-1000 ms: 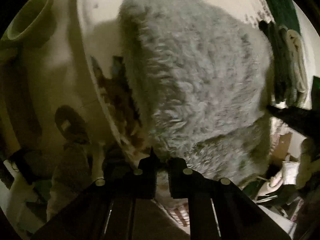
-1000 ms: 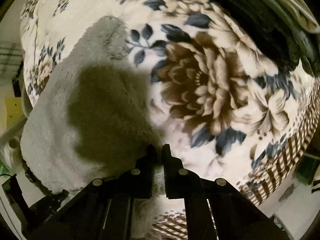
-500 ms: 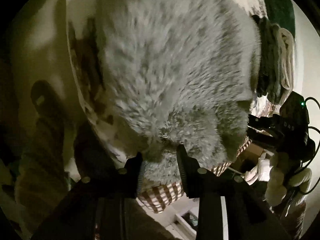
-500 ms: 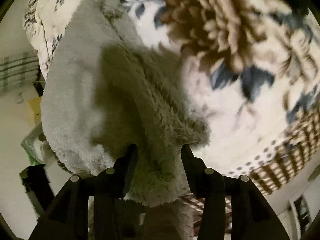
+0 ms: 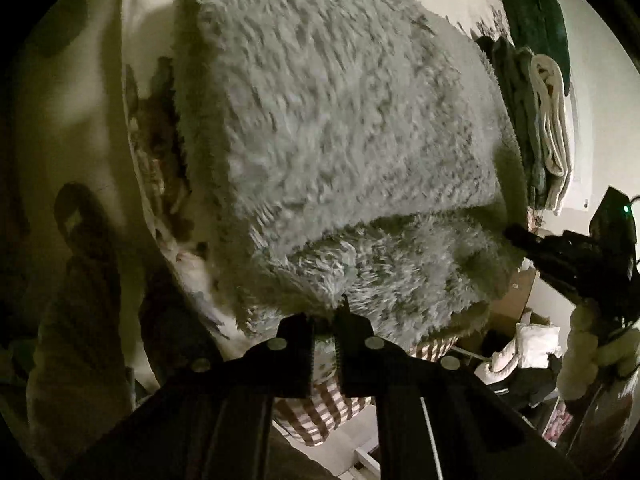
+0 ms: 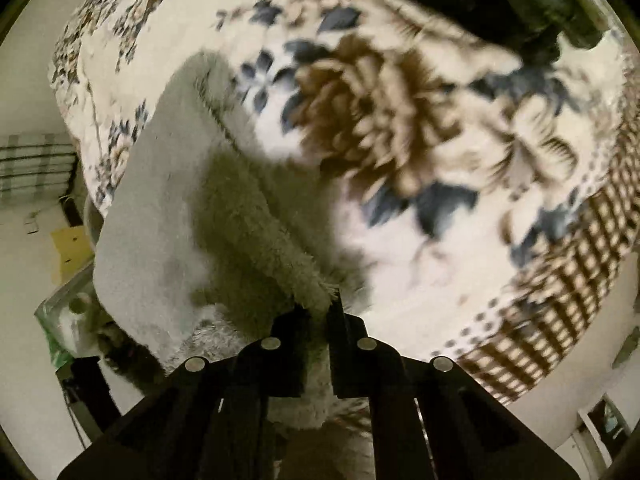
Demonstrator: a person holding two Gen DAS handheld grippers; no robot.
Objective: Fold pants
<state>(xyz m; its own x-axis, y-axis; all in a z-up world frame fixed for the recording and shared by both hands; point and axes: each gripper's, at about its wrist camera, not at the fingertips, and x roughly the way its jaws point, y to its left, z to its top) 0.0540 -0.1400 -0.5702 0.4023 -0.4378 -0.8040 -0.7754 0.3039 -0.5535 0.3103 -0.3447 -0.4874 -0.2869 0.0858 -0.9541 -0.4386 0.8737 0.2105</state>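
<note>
Gripping the near edge of the pale grey fluffy fleece pants [image 5: 344, 152], the left claw [image 5: 324, 344] had its two black fingers drawn close together, with pile pinched between them. The garment lay on the bed covered by a cream blanket printed with brown and blue flowers [image 6: 400, 128] and finished with a brown checked border. It was doubled over, an upper layer resting on a lower one, with a fold line running across the left wrist view just beyond the claw. From that view the long axis of the pants ran away from the claw toward the far side of the bed, the far end lying toward the top of the frame.

The right claw [image 6: 320, 344] was likewise narrow and closed on the pants [image 6: 168, 208] at a near corner, where fleece filled the gap between its fingers. In the right wrist view the garment stretched away to the upper left, narrowing toward its far end, with the flowered blanket exposed alongside it. The right claw [image 5: 560, 252] was also seen at the right edge of the left wrist view, touching the side of the pants. A stack of folded dark green and white cloths [image 5: 536, 128] stood on the bed just beyond that side. Both views were somewhat blurred.
</note>
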